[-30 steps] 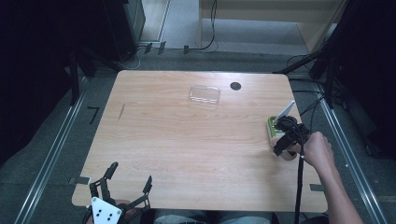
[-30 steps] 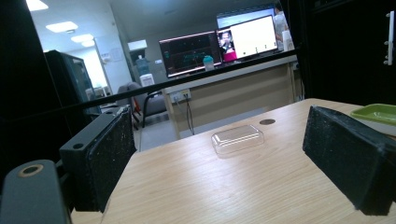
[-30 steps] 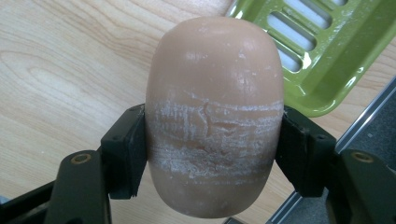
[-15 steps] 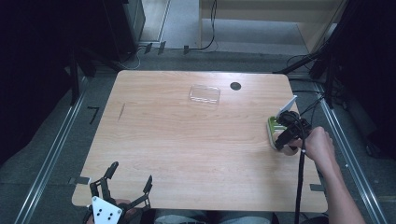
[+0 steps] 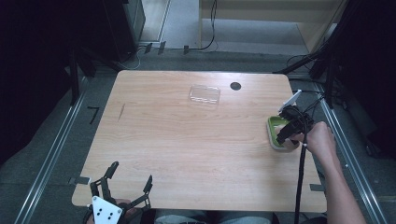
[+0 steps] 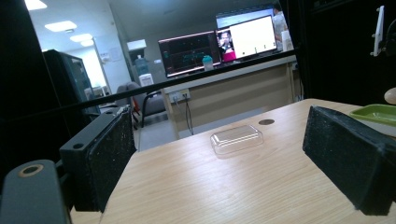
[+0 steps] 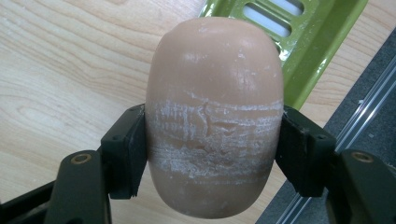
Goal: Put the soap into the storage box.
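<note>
My right gripper (image 7: 214, 156) is shut on a beige oval bar of soap (image 7: 215, 107), its pads pressing both sides of the scuffed white band. The soap hangs just above the wood, beside the green slotted soap dish (image 7: 322, 42). In the high view the right gripper (image 5: 287, 133) is at the table's right edge, over the green dish (image 5: 274, 125). My left gripper (image 5: 131, 173) rests at the near left corner, its jaws wide apart with nothing between them. The left gripper (image 6: 219, 168) looks across the table at the dish (image 6: 376, 113) and the soap (image 6: 391, 95).
A clear plastic lid (image 5: 204, 94) lies at the far middle of the table, with a black cable hole (image 5: 235, 86) just right of it. Both show ahead of the left gripper: the lid (image 6: 236, 138) and the hole (image 6: 266, 122). Metal rails (image 5: 348, 154) run along both table sides.
The right hand with the soap has edged slightly toward the far side, along the green dish. The left gripper has stayed where it was.
</note>
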Demonstrator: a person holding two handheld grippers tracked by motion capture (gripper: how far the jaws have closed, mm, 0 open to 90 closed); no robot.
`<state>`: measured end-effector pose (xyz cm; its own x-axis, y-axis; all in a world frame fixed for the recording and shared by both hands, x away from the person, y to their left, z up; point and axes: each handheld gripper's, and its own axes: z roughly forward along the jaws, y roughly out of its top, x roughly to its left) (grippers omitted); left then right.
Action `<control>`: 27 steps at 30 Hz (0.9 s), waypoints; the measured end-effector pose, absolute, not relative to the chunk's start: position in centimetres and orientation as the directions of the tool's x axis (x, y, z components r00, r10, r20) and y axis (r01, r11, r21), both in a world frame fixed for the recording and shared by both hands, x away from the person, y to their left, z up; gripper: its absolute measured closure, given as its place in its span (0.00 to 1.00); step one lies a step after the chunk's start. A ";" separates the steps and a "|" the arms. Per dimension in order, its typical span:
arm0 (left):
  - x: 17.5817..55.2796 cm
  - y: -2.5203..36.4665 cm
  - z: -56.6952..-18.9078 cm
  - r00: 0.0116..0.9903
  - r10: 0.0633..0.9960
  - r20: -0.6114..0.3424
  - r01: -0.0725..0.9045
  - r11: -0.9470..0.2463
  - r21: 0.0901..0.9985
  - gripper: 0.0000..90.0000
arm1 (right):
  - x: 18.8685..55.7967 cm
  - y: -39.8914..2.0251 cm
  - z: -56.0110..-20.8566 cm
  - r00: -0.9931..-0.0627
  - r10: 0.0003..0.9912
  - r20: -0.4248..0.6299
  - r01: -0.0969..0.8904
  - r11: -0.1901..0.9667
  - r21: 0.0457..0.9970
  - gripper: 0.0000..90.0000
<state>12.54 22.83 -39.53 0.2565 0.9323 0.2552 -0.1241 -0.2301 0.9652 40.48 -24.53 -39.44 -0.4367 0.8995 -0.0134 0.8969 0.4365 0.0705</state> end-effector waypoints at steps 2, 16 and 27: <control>12.5 22.8 -39.5 0.256 0.933 0.254 -0.125 -0.229 0.965 0.11 | 40.7 -24.6 -39.5 -0.427 0.904 -0.012 0.902 0.427 0.072 0.38; 12.6 22.8 -39.5 0.256 0.934 0.251 -0.124 -0.226 0.966 0.11 | 42.7 -25.5 -39.9 -0.364 0.932 0.006 0.927 0.361 0.103 0.38; 12.6 22.8 -39.5 0.255 0.934 0.251 -0.123 -0.226 0.966 0.11 | 44.1 -26.0 -40.8 -0.300 0.954 0.021 0.948 0.296 0.118 0.38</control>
